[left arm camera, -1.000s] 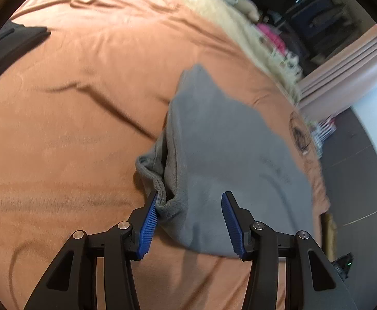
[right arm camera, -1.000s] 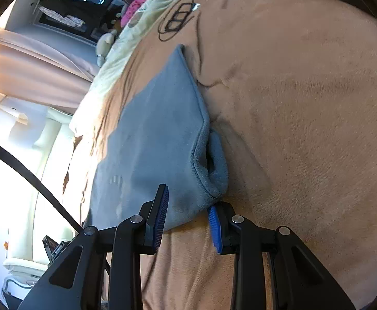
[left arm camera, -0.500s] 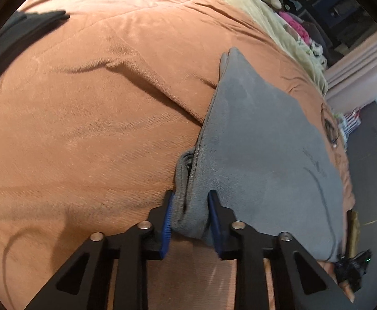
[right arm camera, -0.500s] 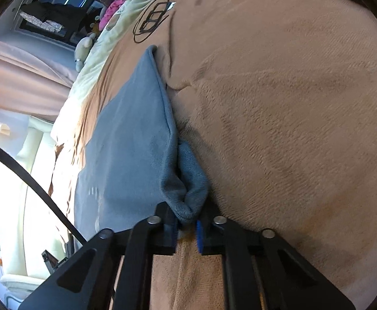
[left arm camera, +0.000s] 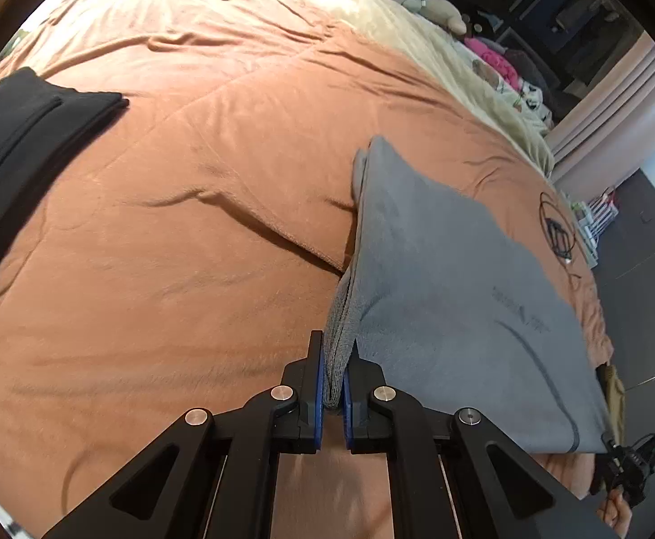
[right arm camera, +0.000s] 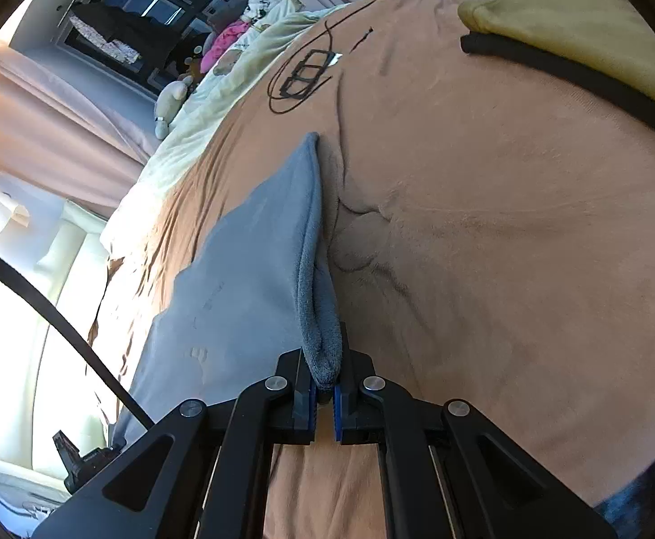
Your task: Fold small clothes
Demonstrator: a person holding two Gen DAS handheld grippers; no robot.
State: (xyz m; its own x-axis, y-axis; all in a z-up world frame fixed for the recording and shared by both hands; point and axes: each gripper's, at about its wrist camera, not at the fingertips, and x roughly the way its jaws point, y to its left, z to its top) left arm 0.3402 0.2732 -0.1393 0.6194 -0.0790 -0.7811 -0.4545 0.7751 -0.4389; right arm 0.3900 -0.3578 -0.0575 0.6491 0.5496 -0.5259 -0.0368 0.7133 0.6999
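Left gripper (left arm camera: 333, 386): clamped on grey garment (left arm camera: 453, 296) corner.
Right gripper (right arm camera: 323, 386): clamped on opposite corner.
Why: paired hold keeps the edge taut for folding.

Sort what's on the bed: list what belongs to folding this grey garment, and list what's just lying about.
In the job:
- grey garment
- left gripper, shut on its corner
- right gripper, shut on another corner

Lying about:
- black clothing
- mustard cloth
- stuffed toy
- brown blanket, only the work surface

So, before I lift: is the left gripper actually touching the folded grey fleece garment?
Touching. The left wrist view shows the left gripper with both blue pads pressed against the grey fleece garment's bunched edge.
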